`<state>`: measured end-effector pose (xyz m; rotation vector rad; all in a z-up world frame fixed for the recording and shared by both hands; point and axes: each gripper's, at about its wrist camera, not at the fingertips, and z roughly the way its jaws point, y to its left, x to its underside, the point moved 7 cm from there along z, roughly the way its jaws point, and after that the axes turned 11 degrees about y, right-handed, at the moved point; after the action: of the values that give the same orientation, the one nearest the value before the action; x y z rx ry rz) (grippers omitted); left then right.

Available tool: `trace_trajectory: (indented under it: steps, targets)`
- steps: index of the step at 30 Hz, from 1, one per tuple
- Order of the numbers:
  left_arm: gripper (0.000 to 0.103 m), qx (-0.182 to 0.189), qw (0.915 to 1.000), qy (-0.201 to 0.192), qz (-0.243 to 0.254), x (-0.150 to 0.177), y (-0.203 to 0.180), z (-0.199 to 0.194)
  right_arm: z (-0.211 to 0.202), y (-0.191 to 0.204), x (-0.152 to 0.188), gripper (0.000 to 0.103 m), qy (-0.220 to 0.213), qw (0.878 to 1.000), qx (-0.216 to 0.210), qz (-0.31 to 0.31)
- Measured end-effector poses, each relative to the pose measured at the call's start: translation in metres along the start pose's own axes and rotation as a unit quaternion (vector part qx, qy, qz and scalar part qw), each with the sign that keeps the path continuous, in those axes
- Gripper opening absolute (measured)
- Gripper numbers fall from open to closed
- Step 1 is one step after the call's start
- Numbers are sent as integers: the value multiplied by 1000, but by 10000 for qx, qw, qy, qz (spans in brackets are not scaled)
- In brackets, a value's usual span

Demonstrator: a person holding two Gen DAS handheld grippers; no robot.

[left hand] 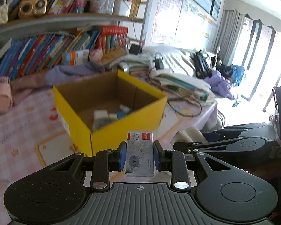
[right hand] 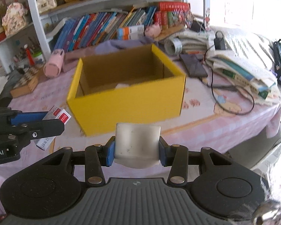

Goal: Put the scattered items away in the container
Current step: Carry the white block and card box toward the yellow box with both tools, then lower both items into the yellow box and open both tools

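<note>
Jaws of the left gripper are clenched on a staple box, its blue pads pressing the two long side faces. In the left wrist view the box sits at 6 o'clock of the yellow container, just short of its near corner and not yet over the opening. It is thin printed card, rectangular, probably light and stiff; side faces are the correct hold, with moderate force to avoid crushing. Small white and blue items lie blurred on the container floor; their identity cannot be told.

Jaws of the right gripper grasp a white block, rounded at the edges, matte and scuffed. It looks like an eraser: soft, grippy, not fragile. In the right wrist view it hangs at 6 o'clock of the container, whose walls are smooth yellow outside and brown corrugated card inside. At 9 o'clock the left gripper carries its box above the pink checked tablecloth.
</note>
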<state>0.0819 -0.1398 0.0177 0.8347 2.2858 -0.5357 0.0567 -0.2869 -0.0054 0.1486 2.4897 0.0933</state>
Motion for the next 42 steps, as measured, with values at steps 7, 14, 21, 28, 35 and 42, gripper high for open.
trace_trajectory:
  steps: [7,14,21,28,35,42]
  targets:
    - [28,-197,9994,-299,-19,-36,7,13,11,-9,-43,42,-345,9991,-87,-224]
    - [28,-590,9976,-243,-257,-68,22,43,32,-23,-99,42,-559,9959,-387,-589]
    - [28,-1041,9917,-69,-755,-87,37,83,69,-31,-139,42,-307,9896,-795,-1154]
    - [28,-1548,9822,236,-1039,-91,50,120,119,-26,-173,42,115,9821,-1181,-1463]
    - [28,-1939,9728,703,-1055,-95,68,150,165,0,-192,42,614,9720,-1567,-1640]
    - [28,-2317,9583,1110,-1254,-106,101,172,205,20,-208,42,1007,9681,-1710,-1528]
